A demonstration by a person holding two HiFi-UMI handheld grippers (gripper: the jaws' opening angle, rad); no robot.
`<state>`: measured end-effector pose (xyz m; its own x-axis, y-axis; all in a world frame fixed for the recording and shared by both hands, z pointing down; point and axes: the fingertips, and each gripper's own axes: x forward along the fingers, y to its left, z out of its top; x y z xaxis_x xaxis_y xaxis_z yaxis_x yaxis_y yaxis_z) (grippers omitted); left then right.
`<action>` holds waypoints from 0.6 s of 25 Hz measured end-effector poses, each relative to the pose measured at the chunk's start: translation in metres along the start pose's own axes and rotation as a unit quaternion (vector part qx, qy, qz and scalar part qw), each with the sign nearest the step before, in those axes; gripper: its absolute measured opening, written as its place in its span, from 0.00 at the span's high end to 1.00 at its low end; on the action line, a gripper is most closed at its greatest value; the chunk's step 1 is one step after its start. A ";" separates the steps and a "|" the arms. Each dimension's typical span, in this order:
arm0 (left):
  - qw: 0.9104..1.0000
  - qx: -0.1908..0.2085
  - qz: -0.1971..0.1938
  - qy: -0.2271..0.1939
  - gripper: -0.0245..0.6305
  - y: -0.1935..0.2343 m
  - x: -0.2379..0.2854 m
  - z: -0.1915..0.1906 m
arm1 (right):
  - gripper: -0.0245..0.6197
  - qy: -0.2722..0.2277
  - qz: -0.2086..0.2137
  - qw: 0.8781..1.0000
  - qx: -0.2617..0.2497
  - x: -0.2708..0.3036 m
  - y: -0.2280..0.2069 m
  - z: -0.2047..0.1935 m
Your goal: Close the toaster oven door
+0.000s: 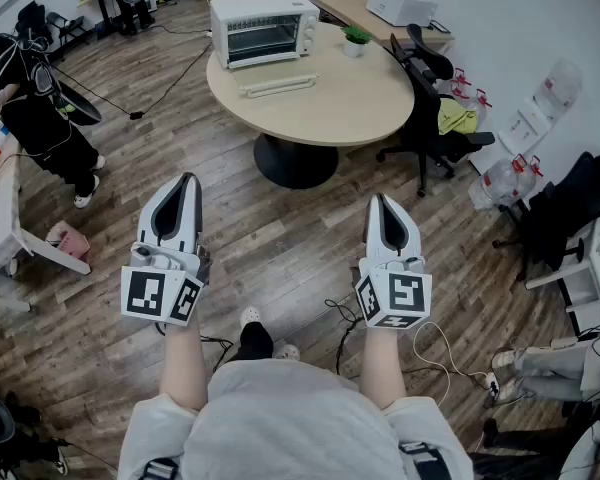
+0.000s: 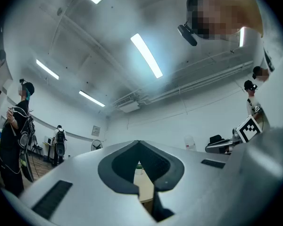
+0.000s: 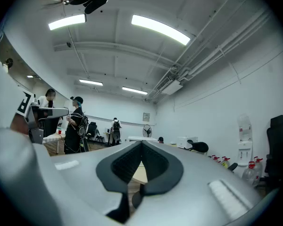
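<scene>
A white toaster oven [image 1: 263, 28] stands at the far side of a round wooden table [image 1: 330, 98]. Its glass door [image 1: 277, 86] hangs open, lying flat in front of it. Both grippers are held well short of the table, over the wood floor. My left gripper [image 1: 185, 180] is shut with nothing in it; in its own view the left gripper [image 2: 138, 143] points upward at the ceiling lights. My right gripper [image 1: 378, 200] is likewise shut and empty, and the right gripper [image 3: 141, 143] shows its jaws meeting at the tip. A sliver of tabletop [image 3: 140, 173] shows between the jaws.
A small potted plant [image 1: 356, 40] sits on the table beside the oven. A black office chair [image 1: 425, 98] stands at the table's right. A person in black [image 1: 30, 98] stands at the left by a white table [image 1: 0, 218]. Water bottles [image 1: 505, 173] and cables [image 1: 430, 348] lie on the floor.
</scene>
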<state>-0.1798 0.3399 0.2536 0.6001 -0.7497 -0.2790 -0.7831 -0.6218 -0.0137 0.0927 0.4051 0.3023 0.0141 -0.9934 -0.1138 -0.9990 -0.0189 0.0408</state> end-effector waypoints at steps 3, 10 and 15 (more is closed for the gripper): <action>1.000 0.001 -0.002 0.001 0.95 0.000 0.002 0.000 | 0.94 -0.001 0.000 1.000 0.000 0.002 0.001 0.001; 1.000 0.002 -0.001 0.001 0.95 0.006 0.011 -0.002 | 0.94 -0.001 0.001 1.000 -0.004 0.014 0.000 0.000; 1.000 0.004 -0.005 0.000 0.95 0.015 0.027 -0.005 | 0.94 -0.015 -0.006 1.000 -0.002 0.032 -0.004 0.001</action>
<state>-0.1746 0.3088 0.2506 0.6077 -0.7434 -0.2794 -0.7784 -0.6273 -0.0239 0.0970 0.3736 0.2971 0.0257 -0.9892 -0.1445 -0.9986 -0.0322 0.0428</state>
